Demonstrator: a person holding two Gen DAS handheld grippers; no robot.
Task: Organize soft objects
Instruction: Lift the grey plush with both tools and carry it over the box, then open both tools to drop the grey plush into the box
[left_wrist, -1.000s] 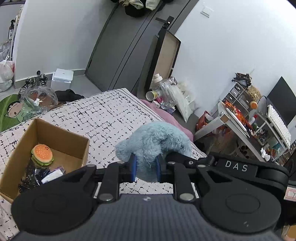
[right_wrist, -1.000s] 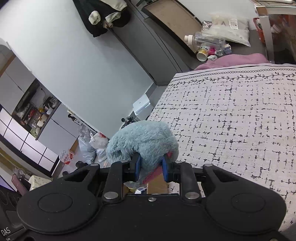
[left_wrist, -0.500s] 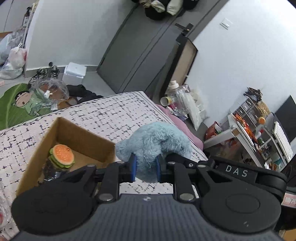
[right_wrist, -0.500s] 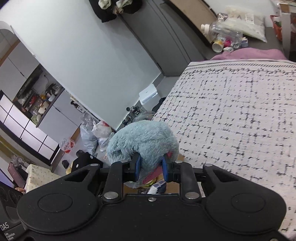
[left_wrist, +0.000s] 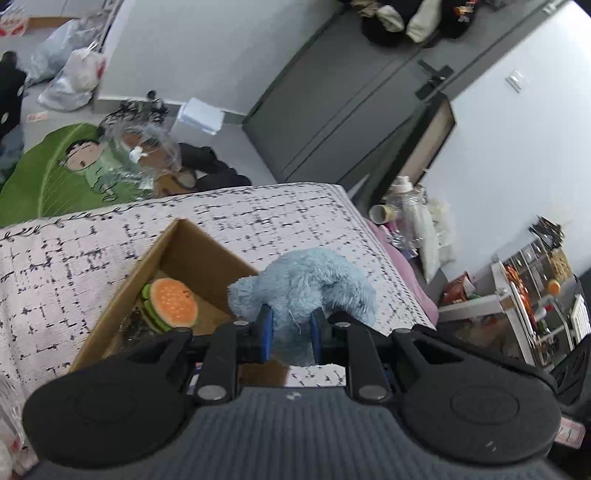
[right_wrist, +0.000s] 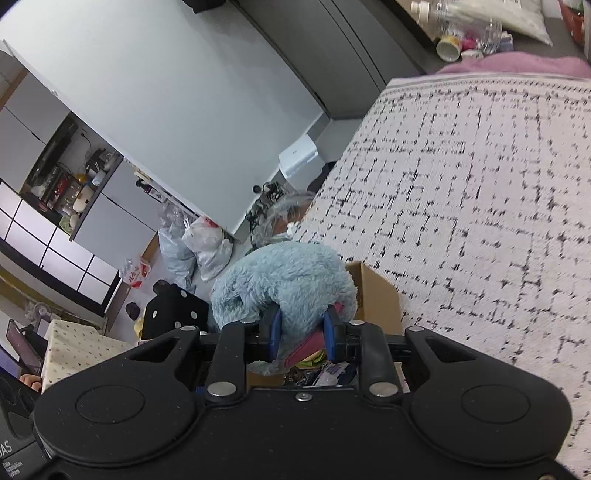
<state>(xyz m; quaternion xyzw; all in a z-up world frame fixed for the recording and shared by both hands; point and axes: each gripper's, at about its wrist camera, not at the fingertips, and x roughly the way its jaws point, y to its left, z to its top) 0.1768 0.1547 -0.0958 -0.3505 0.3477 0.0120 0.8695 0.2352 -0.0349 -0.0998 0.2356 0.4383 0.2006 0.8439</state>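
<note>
1. Cardboard forms the open box (left_wrist: 122, 291) at the left of our left wrist view; it sits on the bed (left_wrist: 66, 258), whose cover is white with a black broken grid
2. Inside that box we see a burger toy (left_wrist: 170, 302) lying on some dark items we cannot make out
3. Just right of the burger, our left gripper (left_wrist: 291, 334) is clamped on a fluffy blue plush toy (left_wrist: 306, 291), its blue pads pressed into the fur on both sides; the toy hangs above the box's near right corner and the bed beside it
4. In the right wrist view, our right gripper (right_wrist: 302, 334) pinches the same plush toy (right_wrist: 284, 280) from the other end, pads squeezing fur and a pink part of the toy
5. Behind and right of the toy there, a corner of the box (right_wrist: 376, 295) shows, with the bed (right_wrist: 480, 203) stretching away to the right
</note>
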